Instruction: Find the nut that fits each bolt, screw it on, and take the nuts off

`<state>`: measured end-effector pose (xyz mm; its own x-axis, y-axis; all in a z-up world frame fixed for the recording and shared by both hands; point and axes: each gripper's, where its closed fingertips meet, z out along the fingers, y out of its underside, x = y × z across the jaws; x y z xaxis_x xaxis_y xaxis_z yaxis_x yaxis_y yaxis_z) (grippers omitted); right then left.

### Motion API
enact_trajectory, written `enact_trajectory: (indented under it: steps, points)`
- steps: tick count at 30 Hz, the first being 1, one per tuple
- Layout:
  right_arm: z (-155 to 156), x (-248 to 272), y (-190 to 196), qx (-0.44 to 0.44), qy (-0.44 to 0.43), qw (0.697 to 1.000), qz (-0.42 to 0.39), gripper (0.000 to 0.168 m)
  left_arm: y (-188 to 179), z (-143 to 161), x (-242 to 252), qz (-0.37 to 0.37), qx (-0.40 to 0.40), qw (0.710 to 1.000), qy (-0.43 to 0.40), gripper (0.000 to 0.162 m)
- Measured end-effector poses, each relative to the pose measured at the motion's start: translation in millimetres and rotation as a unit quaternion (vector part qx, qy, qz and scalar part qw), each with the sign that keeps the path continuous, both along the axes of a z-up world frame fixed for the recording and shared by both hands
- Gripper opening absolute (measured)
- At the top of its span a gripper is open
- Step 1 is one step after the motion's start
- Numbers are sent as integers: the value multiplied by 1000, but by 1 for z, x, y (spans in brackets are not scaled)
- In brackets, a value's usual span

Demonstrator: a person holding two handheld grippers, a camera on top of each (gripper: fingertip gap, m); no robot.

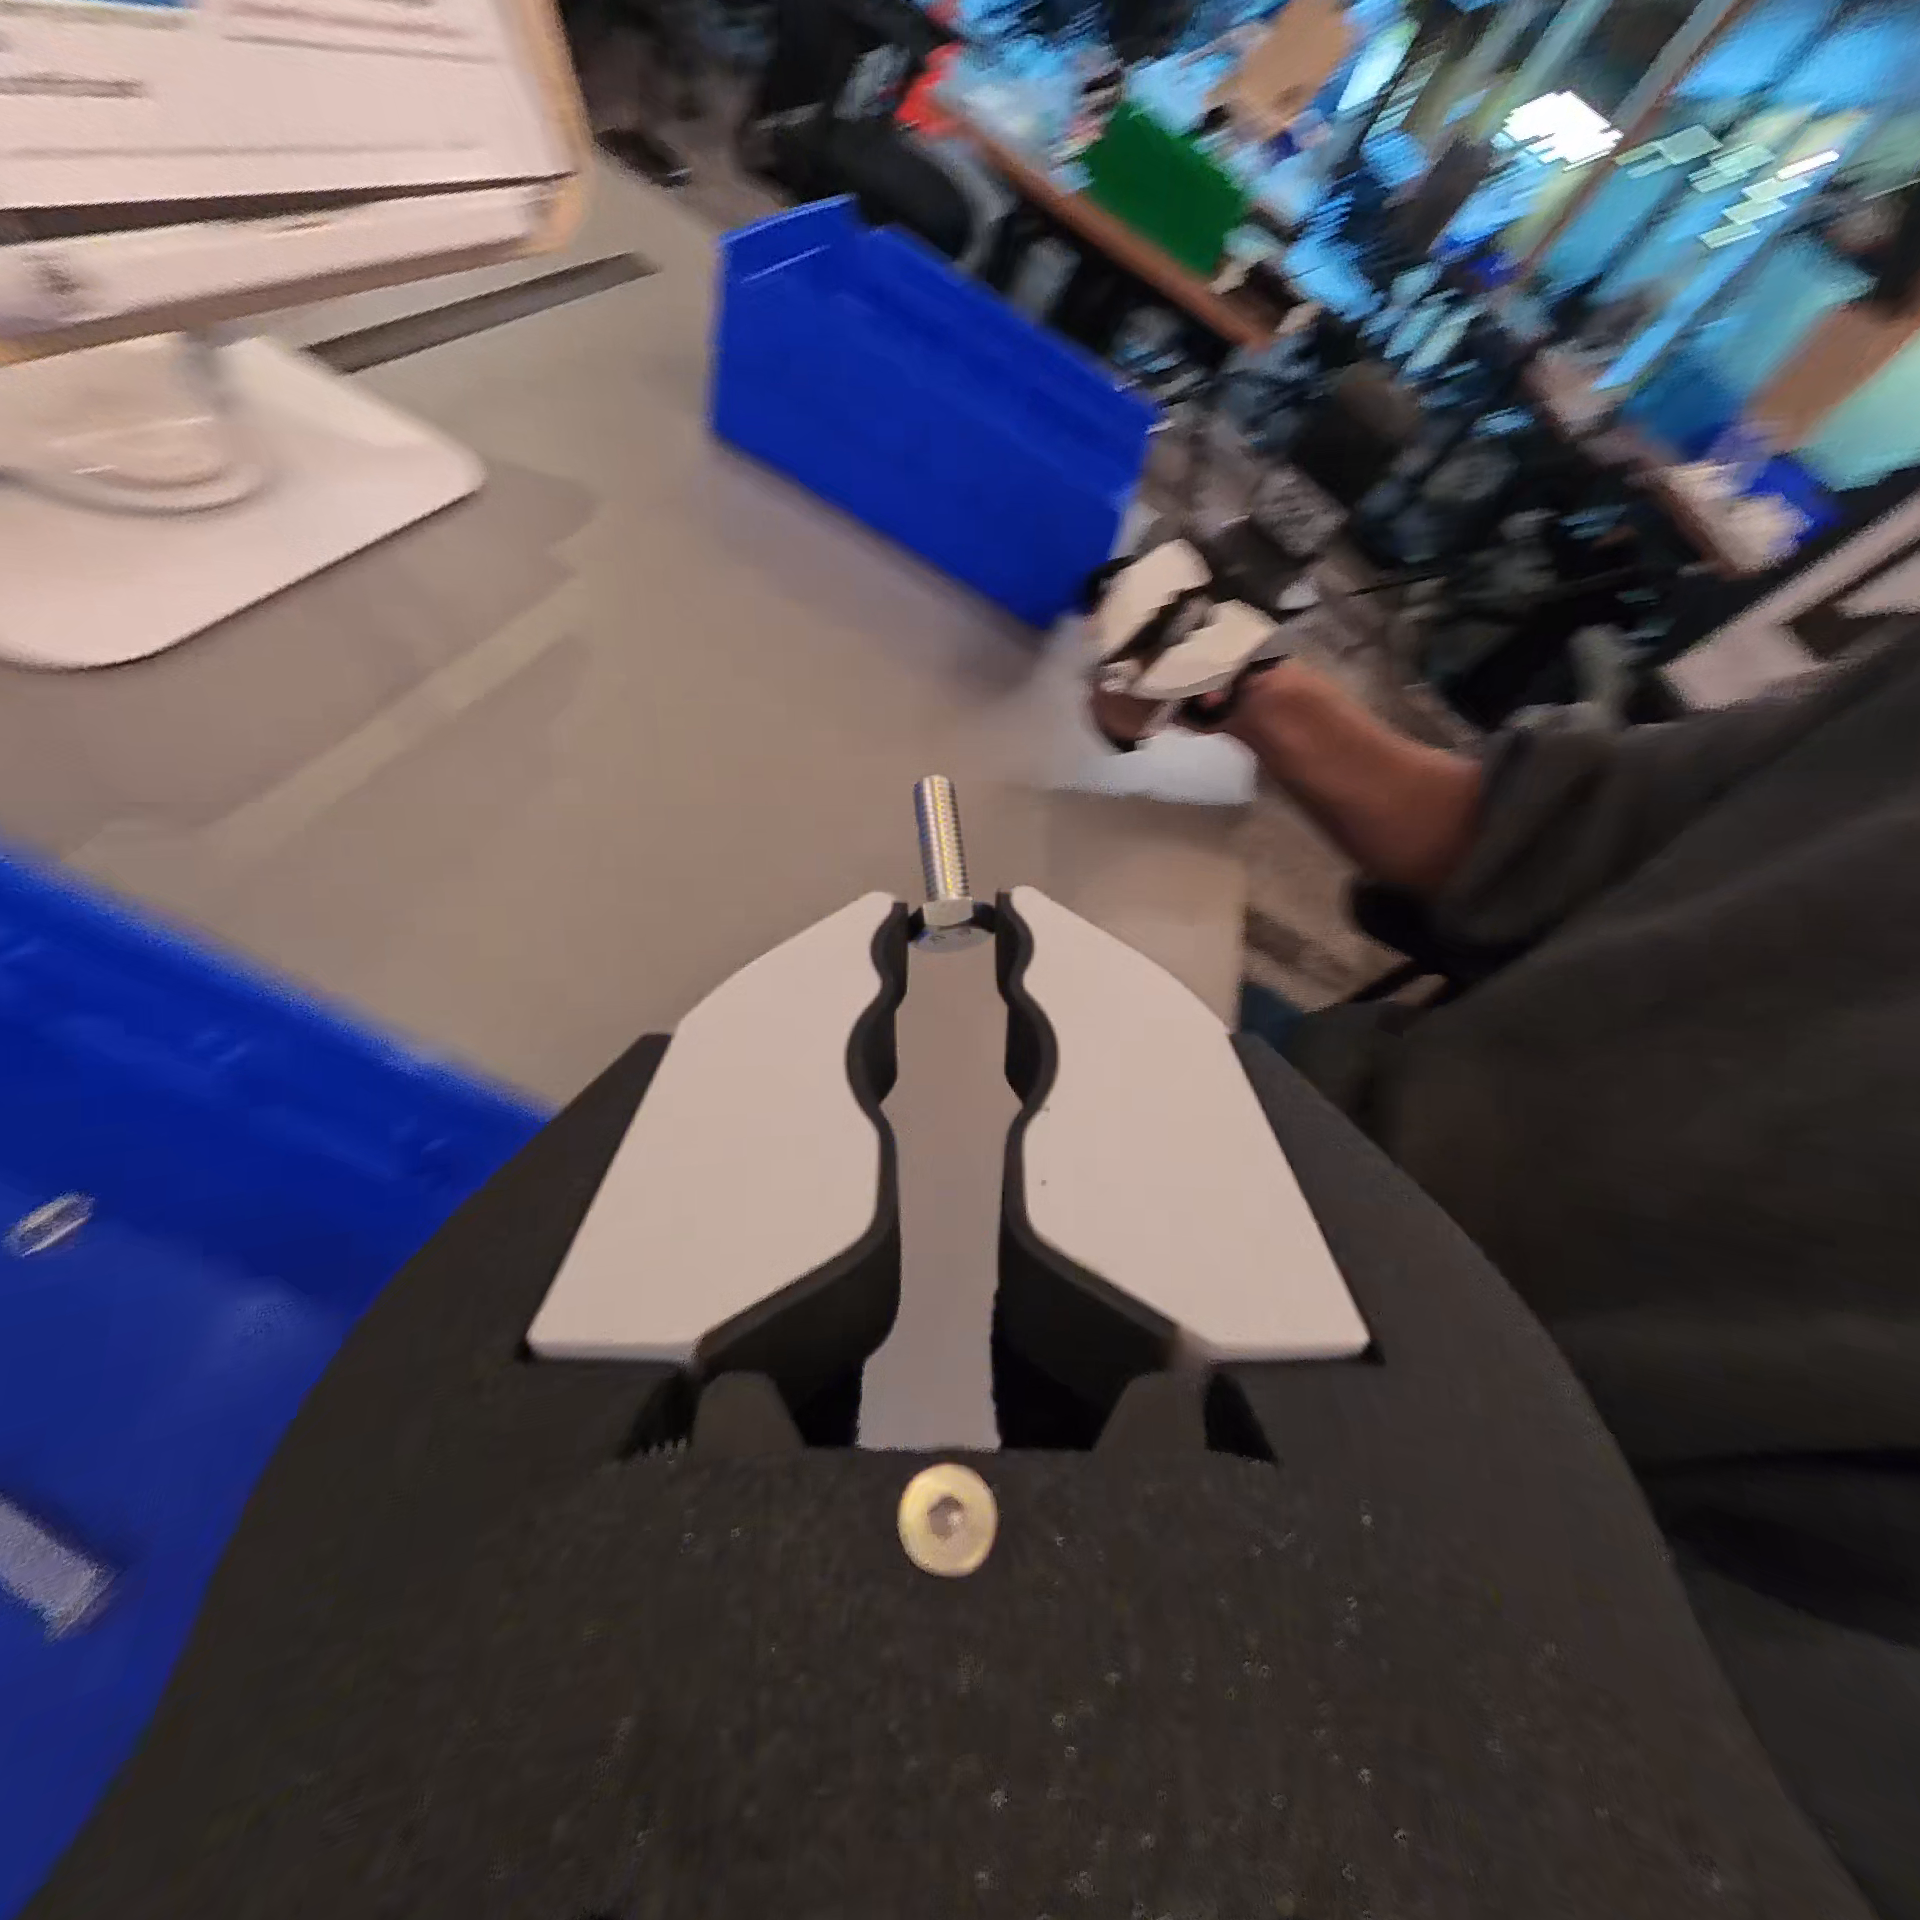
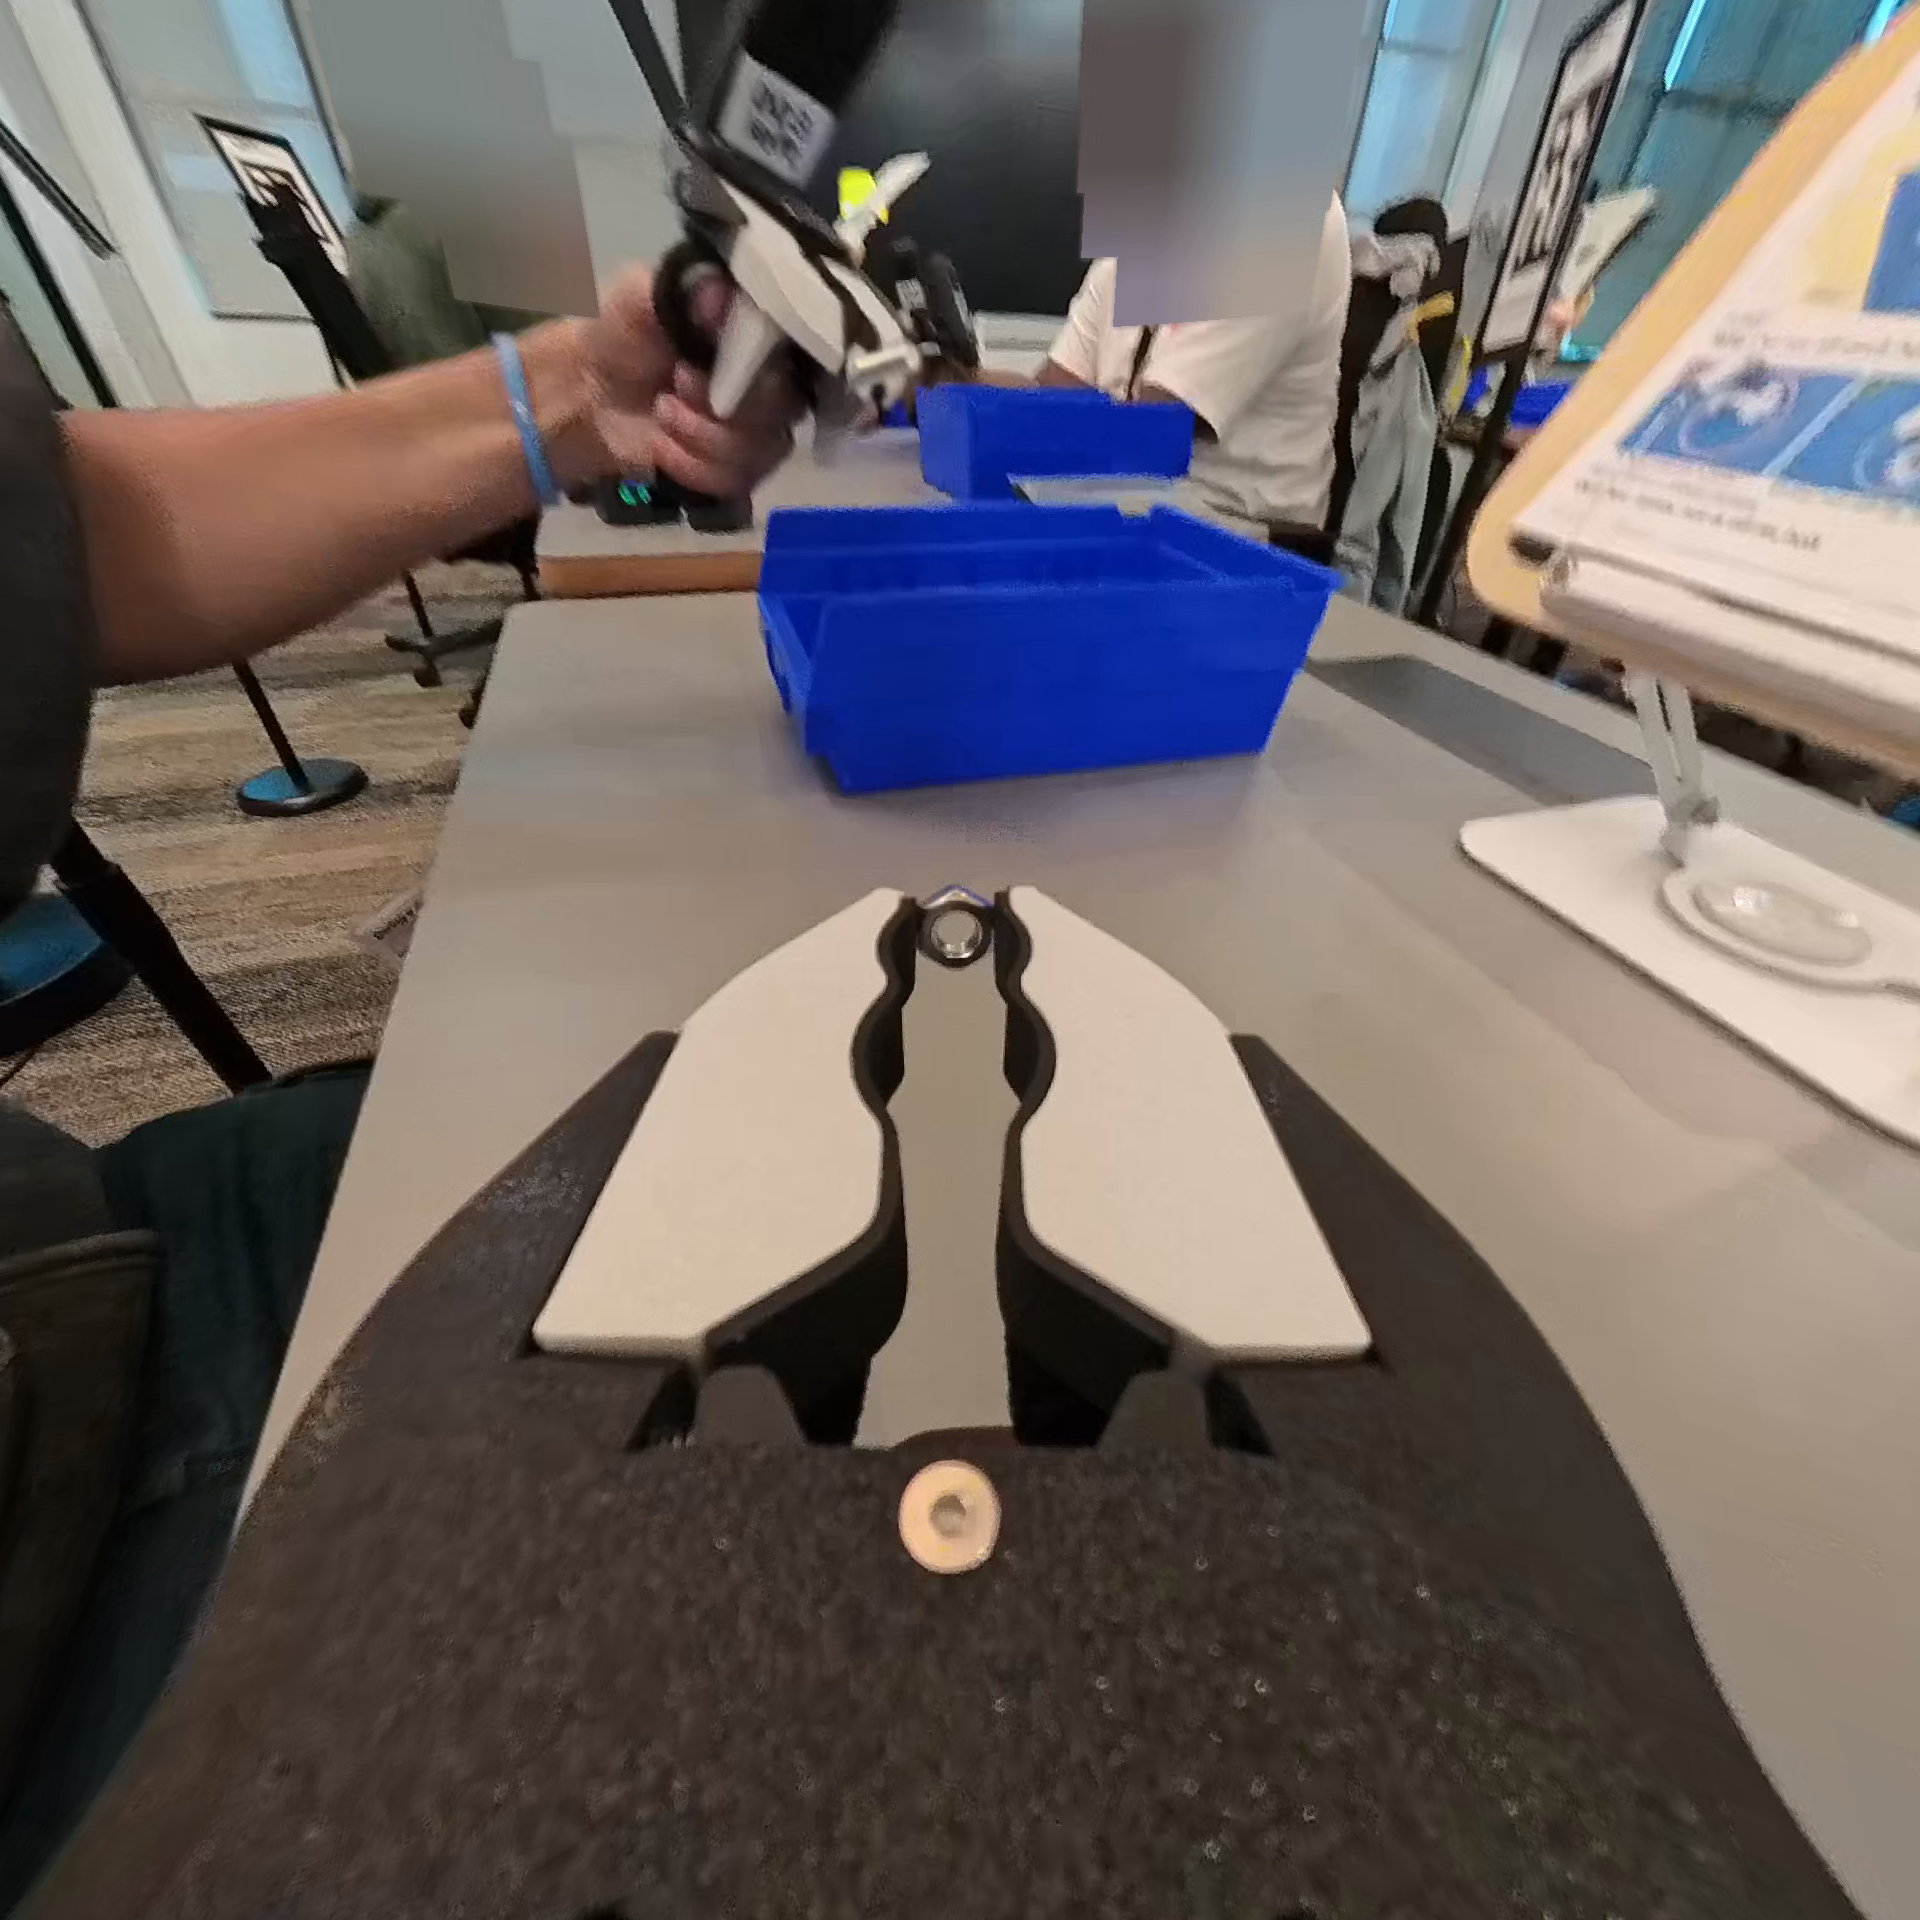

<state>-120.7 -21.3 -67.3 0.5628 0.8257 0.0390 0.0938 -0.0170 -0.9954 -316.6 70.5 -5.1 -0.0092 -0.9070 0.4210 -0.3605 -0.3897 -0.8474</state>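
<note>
My left gripper is shut on the hex head of a silver bolt; its threaded shaft points forward, away from the fingers, above the grey table. My right gripper is shut on a silver nut, whose hole faces the camera. In the right wrist view the left gripper shows high at the upper left, held in a hand with a blue wristband. In the left wrist view the right gripper shows blurred at the table's right edge.
A blue bin stands on the table ahead of the right gripper; it also shows in the left wrist view. Another blue bin with silver parts is at lower left. A white stand with a printed sheet is at the right. Across from one pair of fingers to the other is roughly 25 cm.
</note>
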Motion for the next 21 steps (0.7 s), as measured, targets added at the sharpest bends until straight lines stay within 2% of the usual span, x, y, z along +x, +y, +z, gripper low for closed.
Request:
enact_trajectory:
  steps: [3, 8, 12, 17, 21]
  points:
    - [26, -17, 3, 69, -2, 997, 29, 14, -27, 3, 31, -86, -45, 995, -19, 16]
    - [46, -52, 10, 177, -105, 976, 76, 14, -62, 3, 78, -200, -83, 976, -13, 15]
    - [59, -56, 9, 206, -108, 967, 99, 14, -68, -4, 97, -238, -102, 966, 6, 15]
    - [56, -54, 15, 225, -129, 962, 88, 14, -70, -12, 111, -275, -134, 952, 19, 15]
    - [56, -52, 13, 215, -114, 965, 96, 14, -72, -15, 118, -286, -140, 948, 18, 16]
